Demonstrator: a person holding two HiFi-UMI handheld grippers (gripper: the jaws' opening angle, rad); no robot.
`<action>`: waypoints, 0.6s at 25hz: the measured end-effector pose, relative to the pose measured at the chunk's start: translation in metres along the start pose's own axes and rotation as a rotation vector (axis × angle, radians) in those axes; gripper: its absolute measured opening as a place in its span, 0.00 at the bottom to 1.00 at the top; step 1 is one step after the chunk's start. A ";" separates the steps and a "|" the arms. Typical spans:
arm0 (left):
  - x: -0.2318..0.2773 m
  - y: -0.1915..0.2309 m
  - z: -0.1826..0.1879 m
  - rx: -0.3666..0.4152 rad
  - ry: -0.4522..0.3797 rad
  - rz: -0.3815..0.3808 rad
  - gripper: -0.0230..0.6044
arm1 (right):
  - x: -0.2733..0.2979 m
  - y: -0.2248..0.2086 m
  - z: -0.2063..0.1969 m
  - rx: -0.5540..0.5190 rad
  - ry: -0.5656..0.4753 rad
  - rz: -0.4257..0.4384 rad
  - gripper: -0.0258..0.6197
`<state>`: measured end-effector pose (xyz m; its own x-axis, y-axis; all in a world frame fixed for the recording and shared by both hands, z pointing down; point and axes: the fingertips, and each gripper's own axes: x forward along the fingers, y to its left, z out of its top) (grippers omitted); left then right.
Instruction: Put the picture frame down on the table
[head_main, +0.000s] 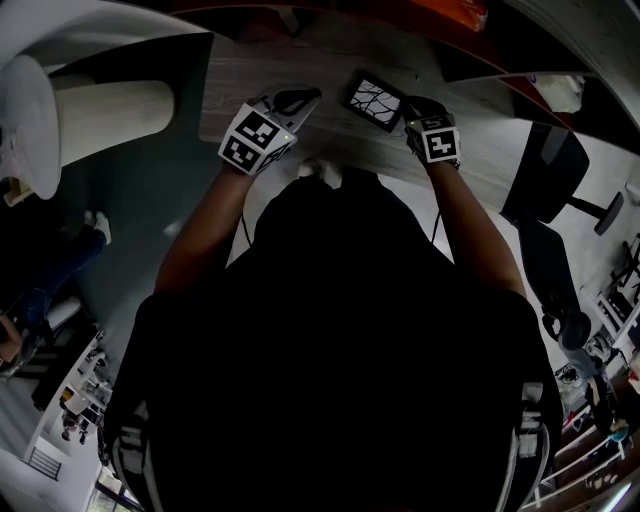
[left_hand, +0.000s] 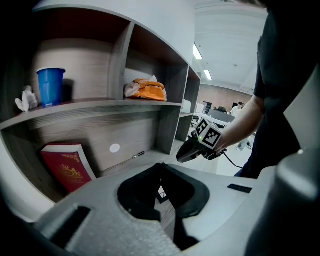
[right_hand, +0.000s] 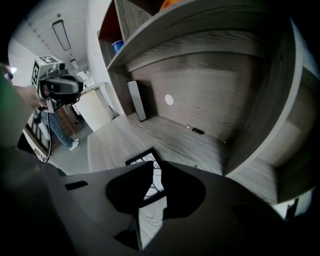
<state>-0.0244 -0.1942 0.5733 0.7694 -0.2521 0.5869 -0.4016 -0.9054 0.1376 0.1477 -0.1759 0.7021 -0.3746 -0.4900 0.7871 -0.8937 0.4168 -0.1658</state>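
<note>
The black picture frame (head_main: 374, 100) with a branch drawing lies on the grey wooden table (head_main: 300, 70), close to the shelf unit. In the right gripper view the frame (right_hand: 150, 182) shows flat on the tabletop through the gap between the jaws. My right gripper (head_main: 410, 108) hovers at the frame's right edge, jaws a little apart and holding nothing. My left gripper (head_main: 292, 103) hangs to the left of the frame, apart from it, jaws together and empty. A corner of the frame (left_hand: 162, 193) peeks under it in the left gripper view.
Behind the table stands a shelf unit with a blue cup (left_hand: 50, 85), an orange bag (left_hand: 147, 90) and a red book (left_hand: 67, 167) leaning below. A small dark object (right_hand: 197, 131) lies near the back wall. An office chair (head_main: 550, 175) stands right of the table.
</note>
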 end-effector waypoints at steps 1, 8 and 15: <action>-0.001 0.000 0.003 0.007 -0.006 -0.003 0.06 | -0.004 0.001 0.003 0.009 -0.007 -0.002 0.12; -0.006 -0.005 0.018 0.052 -0.020 -0.038 0.06 | -0.039 0.016 0.028 0.109 -0.105 0.002 0.07; -0.016 -0.015 0.056 0.133 -0.117 -0.046 0.06 | -0.078 0.029 0.064 0.118 -0.223 -0.004 0.07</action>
<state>-0.0032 -0.1951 0.5172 0.8410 -0.2403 0.4847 -0.3014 -0.9521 0.0508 0.1353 -0.1748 0.5976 -0.4044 -0.6536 0.6397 -0.9131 0.3286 -0.2414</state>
